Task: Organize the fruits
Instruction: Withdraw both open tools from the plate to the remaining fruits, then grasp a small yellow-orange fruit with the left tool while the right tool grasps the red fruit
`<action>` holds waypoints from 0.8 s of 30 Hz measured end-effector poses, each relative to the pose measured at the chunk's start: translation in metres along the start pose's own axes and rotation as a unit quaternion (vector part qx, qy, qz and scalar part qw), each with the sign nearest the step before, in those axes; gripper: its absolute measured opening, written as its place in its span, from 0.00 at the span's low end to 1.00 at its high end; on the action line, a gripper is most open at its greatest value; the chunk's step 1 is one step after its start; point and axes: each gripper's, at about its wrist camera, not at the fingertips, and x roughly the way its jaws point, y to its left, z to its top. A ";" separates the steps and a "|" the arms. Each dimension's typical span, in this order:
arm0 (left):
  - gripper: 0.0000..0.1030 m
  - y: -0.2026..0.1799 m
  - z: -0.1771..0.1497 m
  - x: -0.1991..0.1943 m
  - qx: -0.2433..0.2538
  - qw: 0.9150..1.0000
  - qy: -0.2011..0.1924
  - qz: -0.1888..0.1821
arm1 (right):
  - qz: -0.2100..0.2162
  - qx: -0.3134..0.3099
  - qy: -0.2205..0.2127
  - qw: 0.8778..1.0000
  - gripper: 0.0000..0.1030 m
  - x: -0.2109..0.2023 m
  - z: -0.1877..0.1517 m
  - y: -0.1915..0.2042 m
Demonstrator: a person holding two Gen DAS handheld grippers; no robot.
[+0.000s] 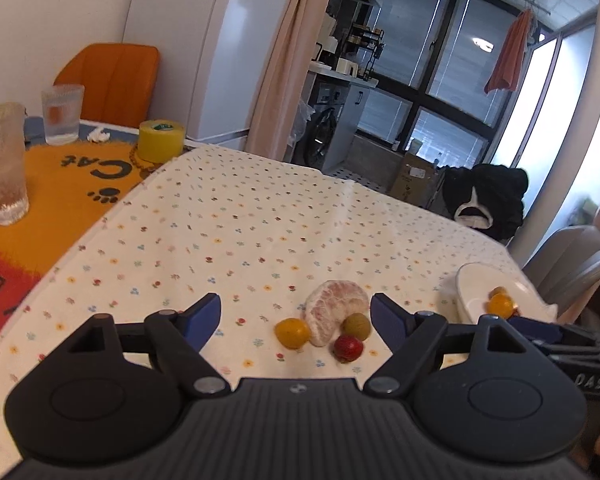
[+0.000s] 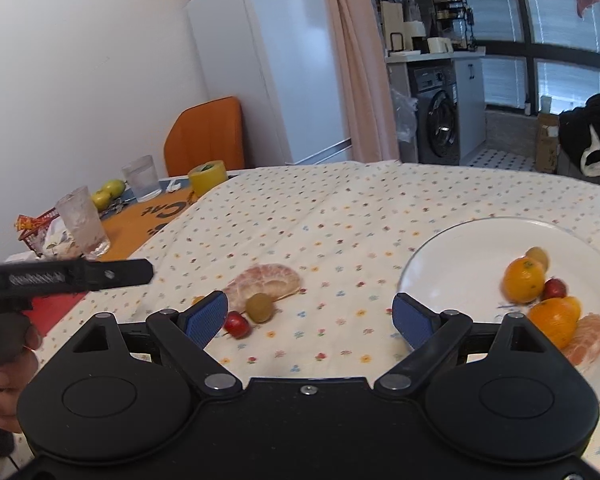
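On the flowered tablecloth lie a peeled citrus half [image 1: 334,314] [image 2: 266,282], a small orange fruit [image 1: 292,333], a red fruit [image 1: 348,348] [image 2: 237,324] and an olive-green round fruit [image 1: 357,326] [image 2: 260,307]. My left gripper [image 1: 296,320] is open just above and behind this cluster, which sits between its fingers. My right gripper [image 2: 310,318] is open over bare cloth, to the right of the cluster. A white plate [image 2: 452,256] [image 1: 472,284] at right holds oranges [image 2: 524,280], a small red fruit [image 2: 555,289] and a peeled segment [image 2: 590,340].
At far left stand two ribbed glasses [image 1: 2,168] [image 1: 62,114], a yellow tape roll [image 1: 161,141] and an orange mat [image 1: 60,184]. An orange chair [image 1: 112,80] is behind, a grey chair [image 1: 572,260] at right. A hand [image 2: 4,368] holds the other gripper's handle.
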 end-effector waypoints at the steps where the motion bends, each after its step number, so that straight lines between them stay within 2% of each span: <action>1: 0.75 0.001 -0.001 0.001 -0.001 1.000 0.002 0.001 | 0.003 -0.003 0.001 1.000 0.86 0.001 -0.001 0.003; 8: 0.64 0.010 -0.008 0.009 -0.013 1.000 0.016 -0.002 | 0.013 -0.025 0.015 0.999 0.85 0.015 -0.004 0.018; 13: 0.60 0.015 -0.013 0.017 -0.015 1.000 0.026 0.001 | 0.026 -0.032 0.024 0.999 0.84 0.025 -0.007 0.024; 24: 0.41 0.019 -0.019 0.039 -0.015 0.999 0.048 -0.004 | 0.050 -0.029 0.054 0.997 0.65 0.051 -0.014 0.030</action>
